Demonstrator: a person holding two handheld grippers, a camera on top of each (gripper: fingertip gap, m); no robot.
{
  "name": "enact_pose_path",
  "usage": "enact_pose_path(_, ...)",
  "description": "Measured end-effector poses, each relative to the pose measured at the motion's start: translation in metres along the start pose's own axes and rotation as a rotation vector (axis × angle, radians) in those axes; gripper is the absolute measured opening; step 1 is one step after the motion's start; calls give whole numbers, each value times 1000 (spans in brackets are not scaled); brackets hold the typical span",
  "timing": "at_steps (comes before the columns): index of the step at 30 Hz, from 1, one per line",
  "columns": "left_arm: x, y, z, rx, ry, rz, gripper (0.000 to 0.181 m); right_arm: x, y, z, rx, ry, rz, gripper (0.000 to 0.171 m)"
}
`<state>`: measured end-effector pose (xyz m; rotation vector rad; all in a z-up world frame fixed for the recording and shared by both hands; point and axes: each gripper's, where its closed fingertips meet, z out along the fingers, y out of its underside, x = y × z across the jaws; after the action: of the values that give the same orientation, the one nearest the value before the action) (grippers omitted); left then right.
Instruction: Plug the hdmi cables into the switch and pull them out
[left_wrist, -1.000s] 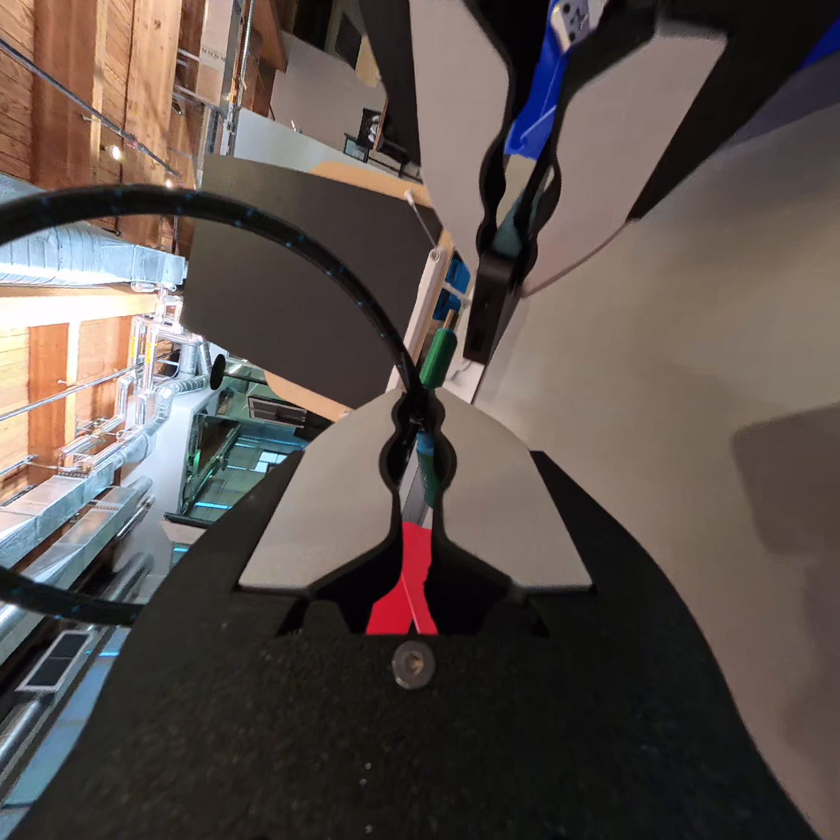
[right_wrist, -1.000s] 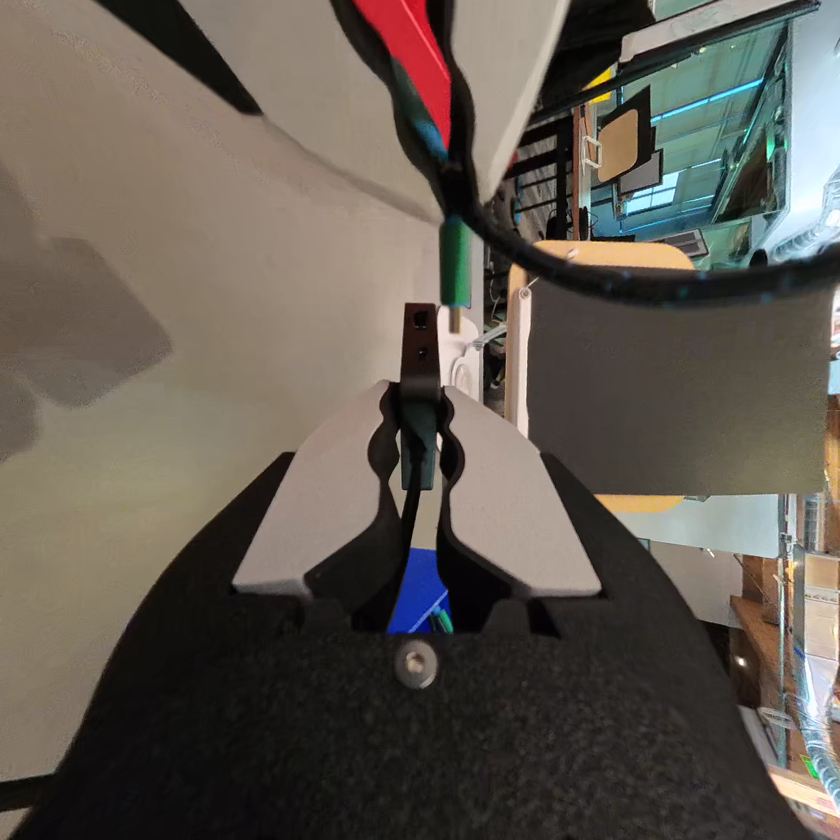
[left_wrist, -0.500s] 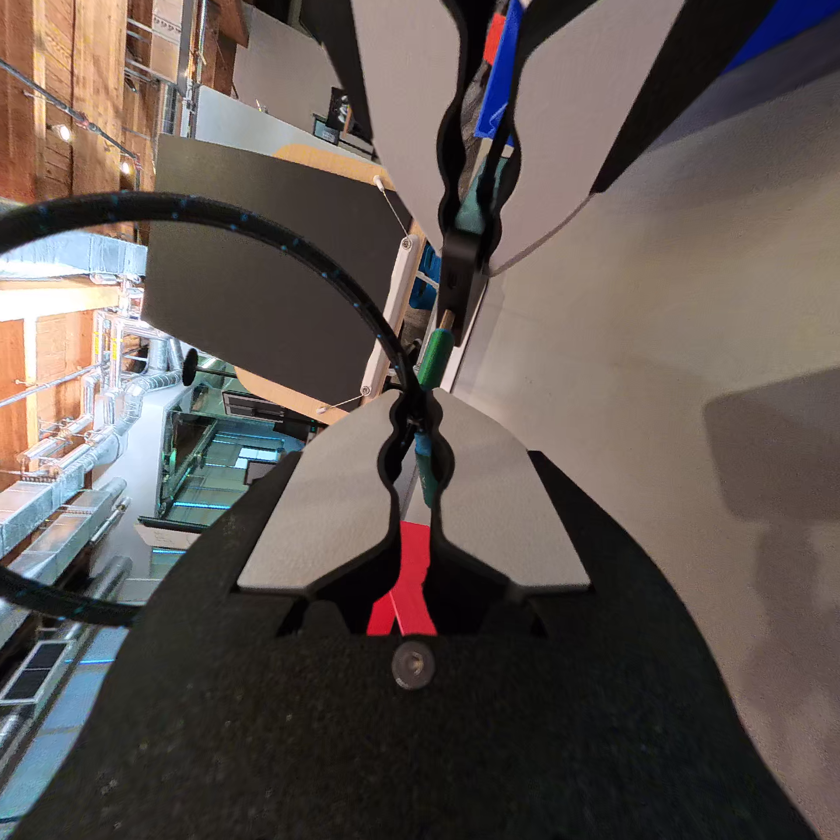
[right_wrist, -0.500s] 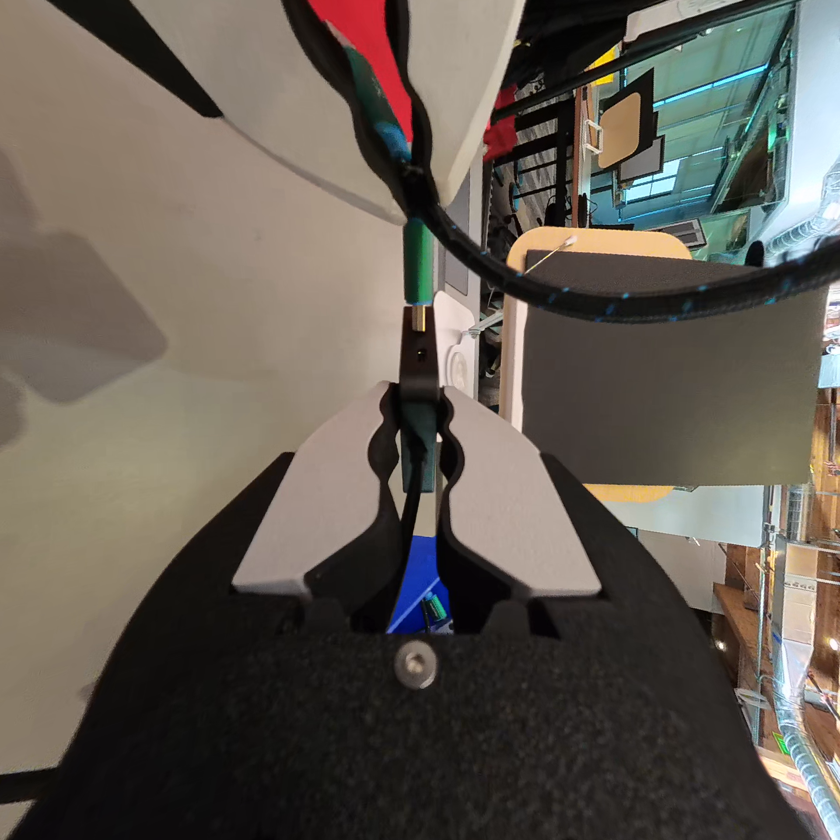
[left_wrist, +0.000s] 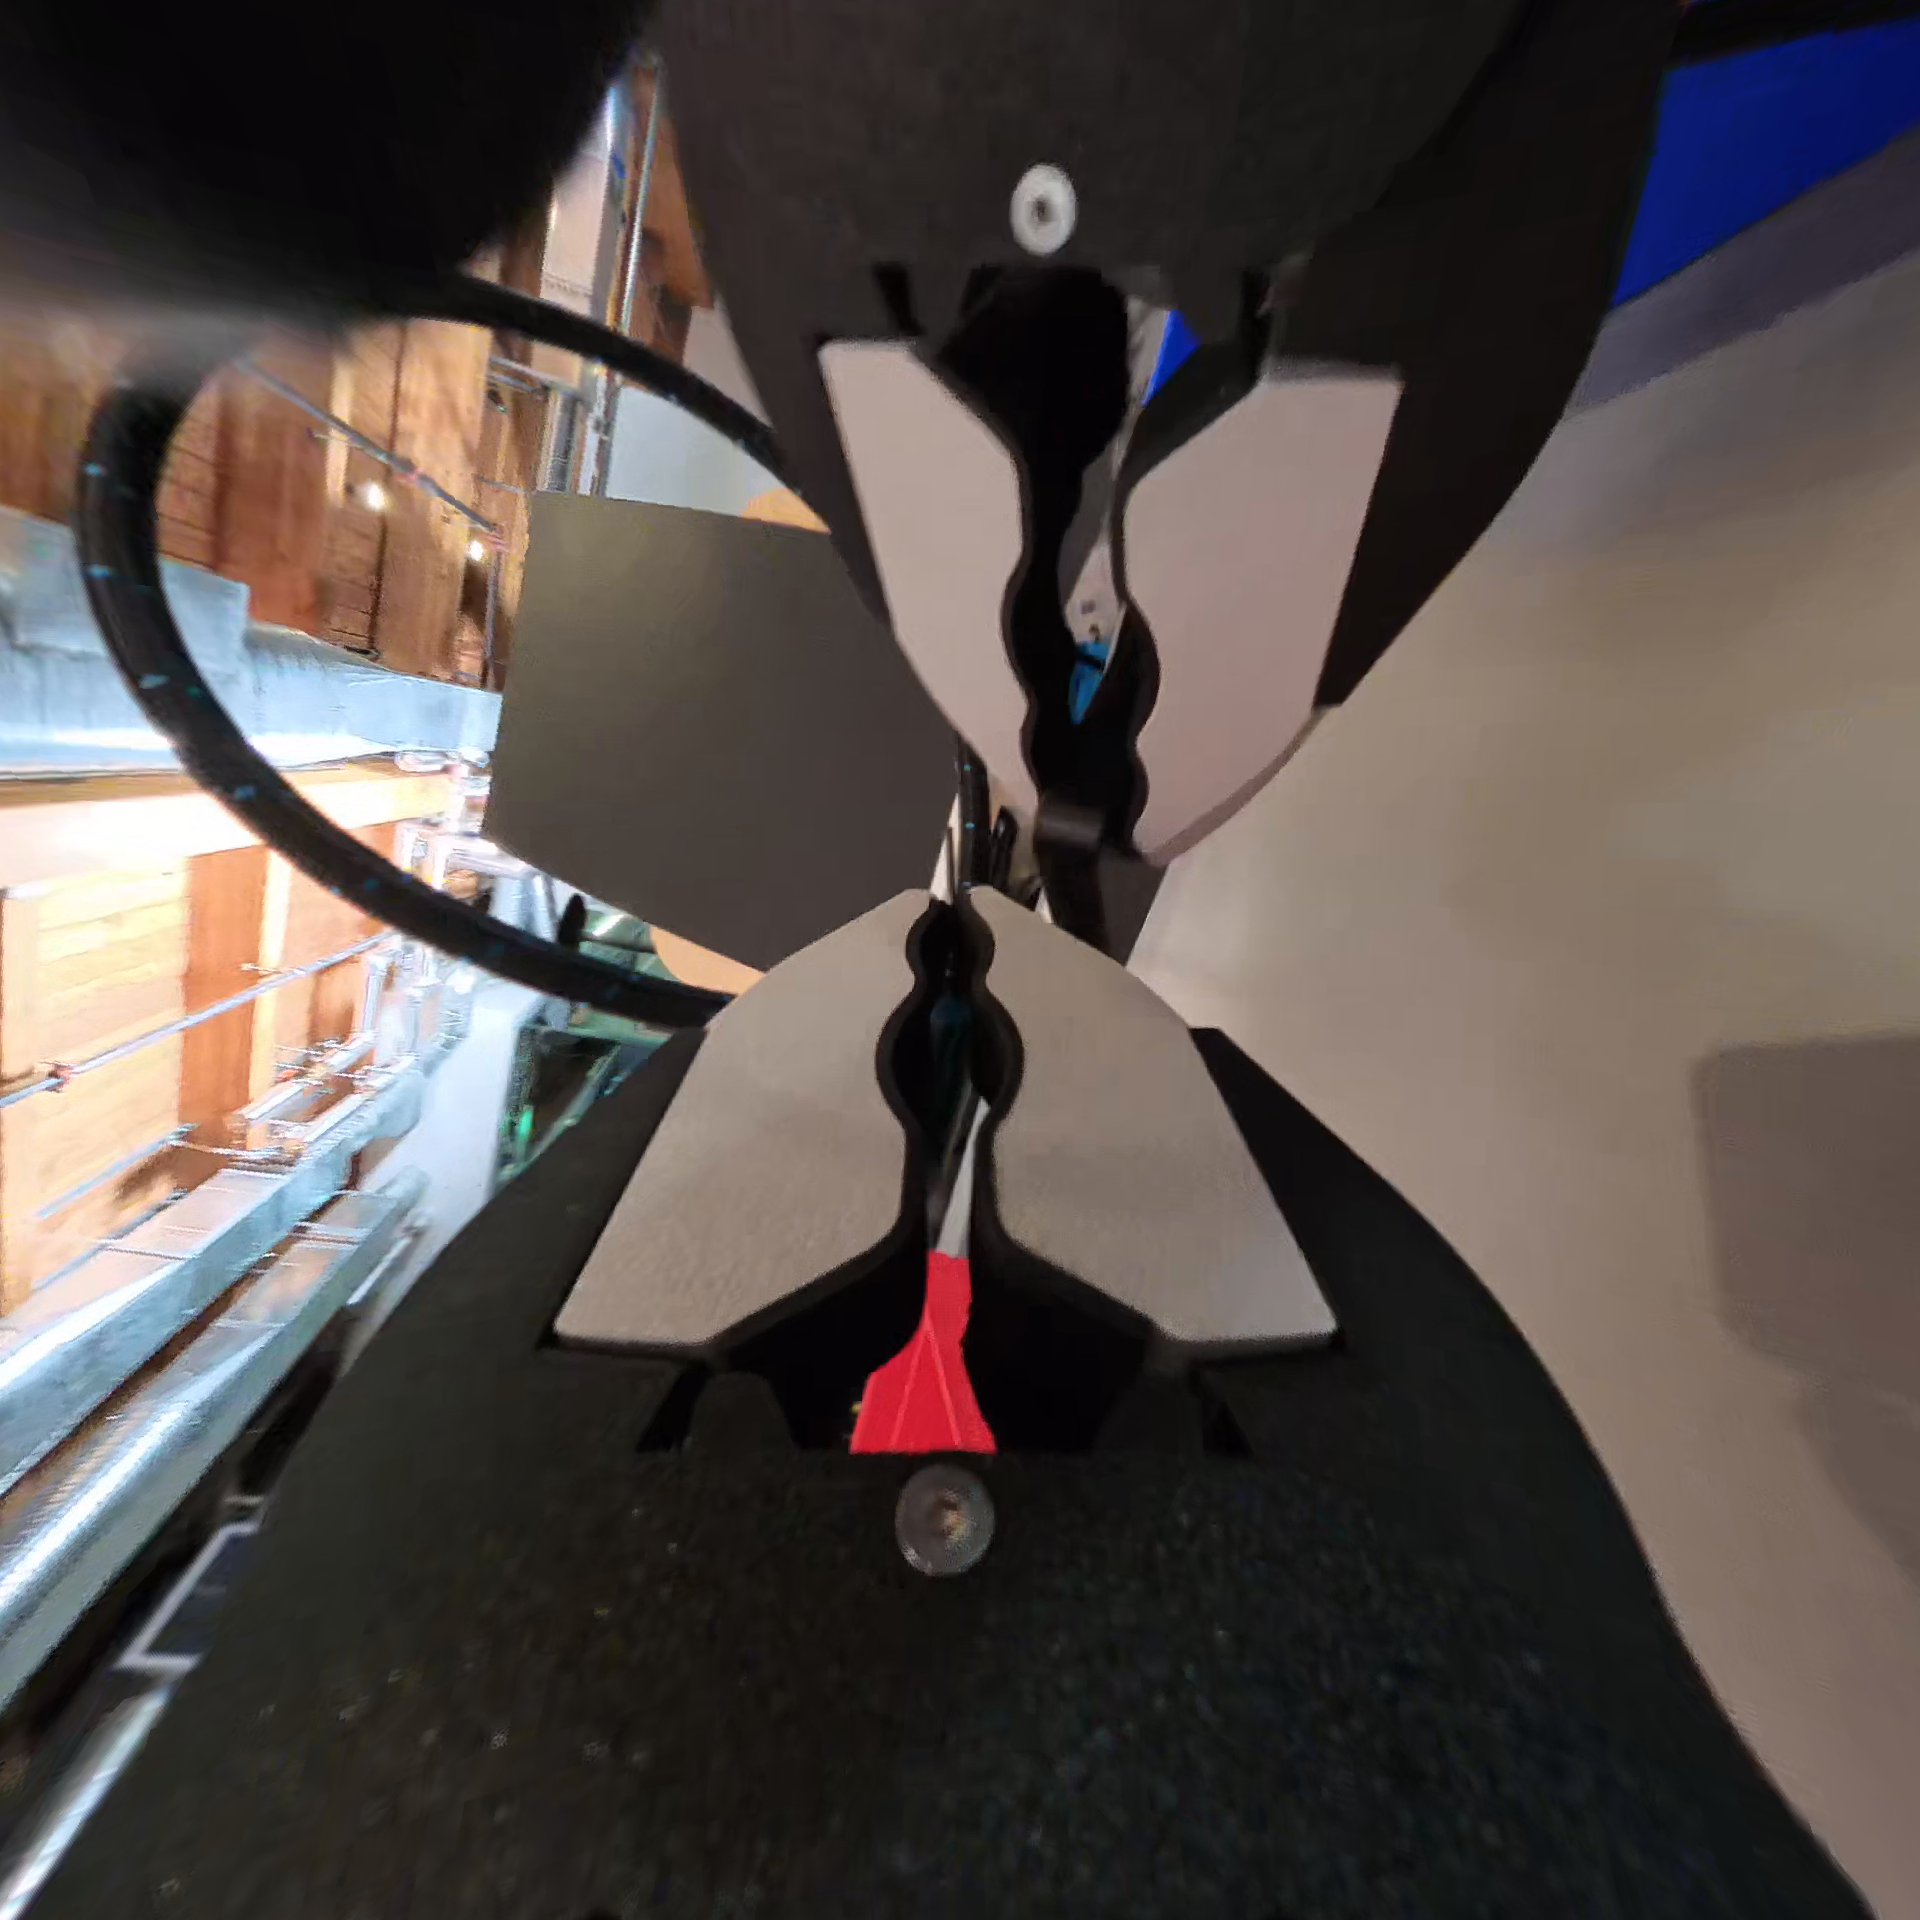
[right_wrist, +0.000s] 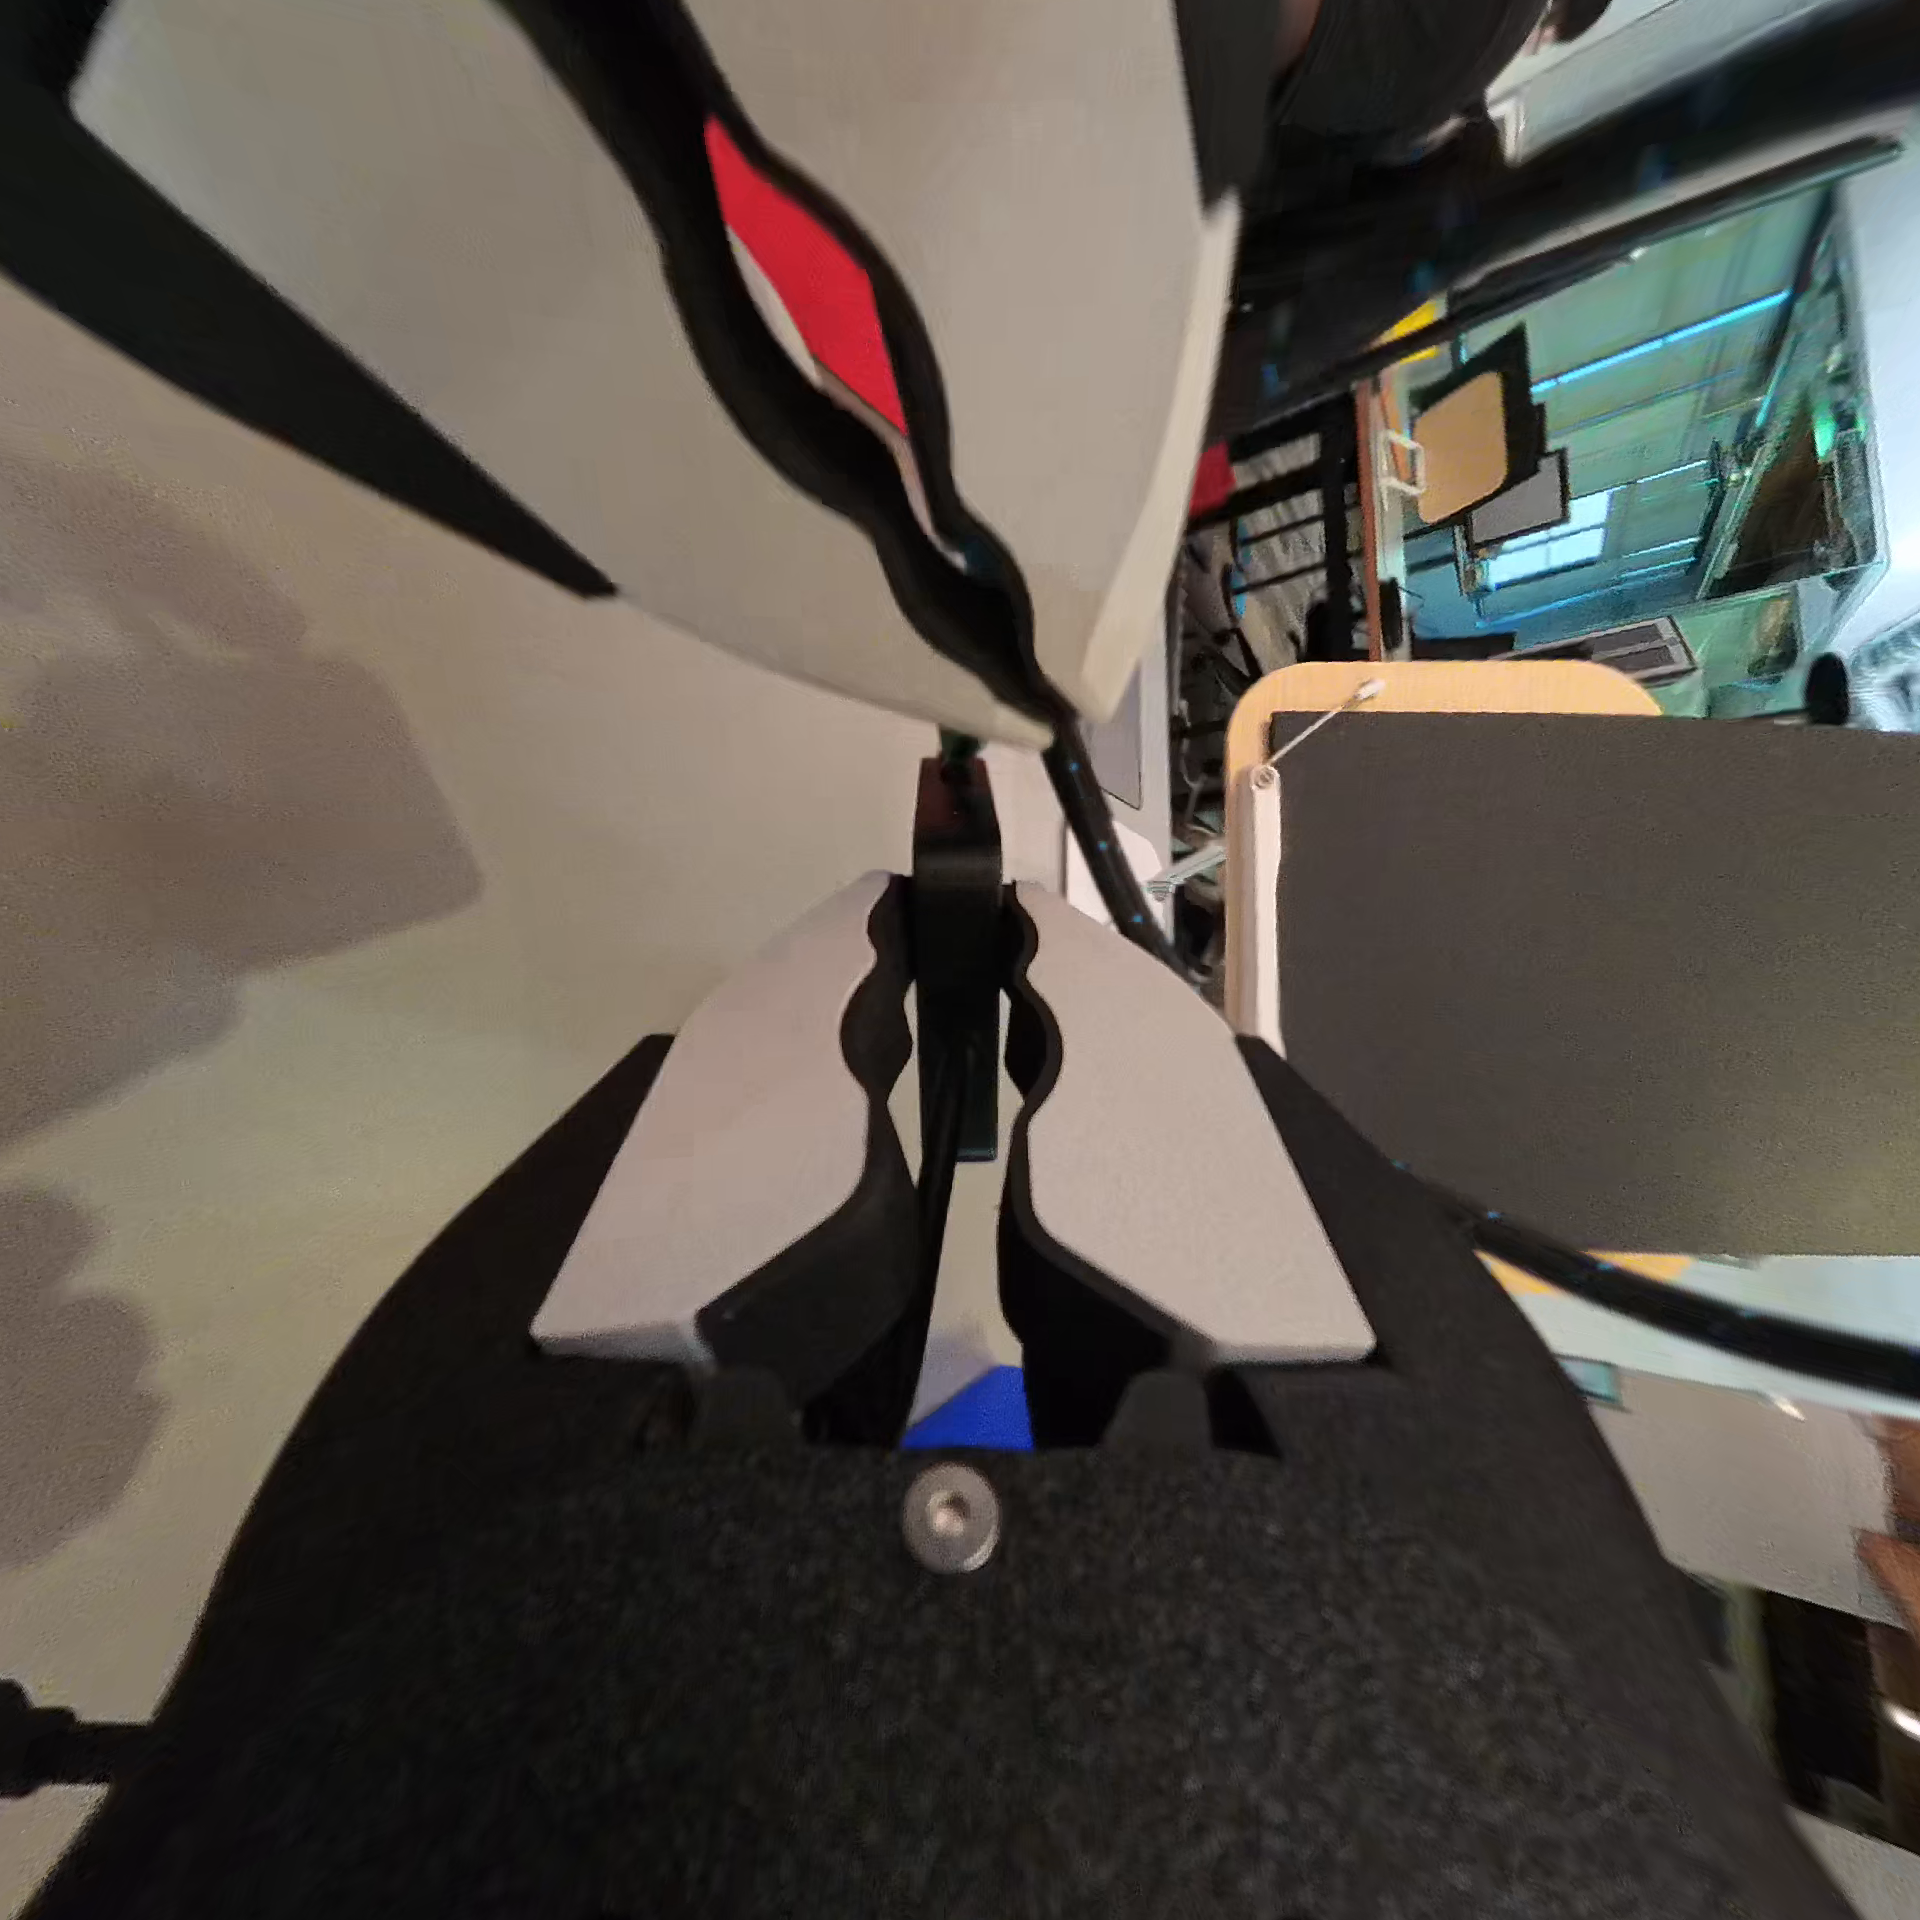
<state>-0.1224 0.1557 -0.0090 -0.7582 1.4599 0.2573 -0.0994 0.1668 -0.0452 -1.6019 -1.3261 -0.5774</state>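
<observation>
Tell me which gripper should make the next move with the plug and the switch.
Left. The left gripper is shut on the green HDMI plug, right at the black switch; the right gripper only clamps the switch, so it should probably brace while left pushes.

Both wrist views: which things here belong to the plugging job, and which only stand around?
In use:
left gripper
black braided HDMI cable
right gripper
black switch

Standing around:
dark panel
white table

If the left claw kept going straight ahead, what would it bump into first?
Most likely the black switch, gripped by the right claw directly ahead. The left claw is shut on the green plug; they look nearly touching, but depth is unclear.
</observation>
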Motion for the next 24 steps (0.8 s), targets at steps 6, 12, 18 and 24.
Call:
enact_pose_path(6, -9, 6, -17, 165, 75, -307, 1, 3, 2, -3, 82, -22, 78, 15)
enact_pose_path(12, 34, 45, -37, 234, 198, -579, 0, 9, 34, -5, -8, -9, 76, 15)
enact_pose_path(18, 109, 85, -50, 73, 407, -555, 1, 17, 45, -9, -35, 9, 86, 15)
enact_pose_path(24, 149, 106, -72, -123, 483, -439, 0, 12, 54, -4, -80, -1, 62, 15)
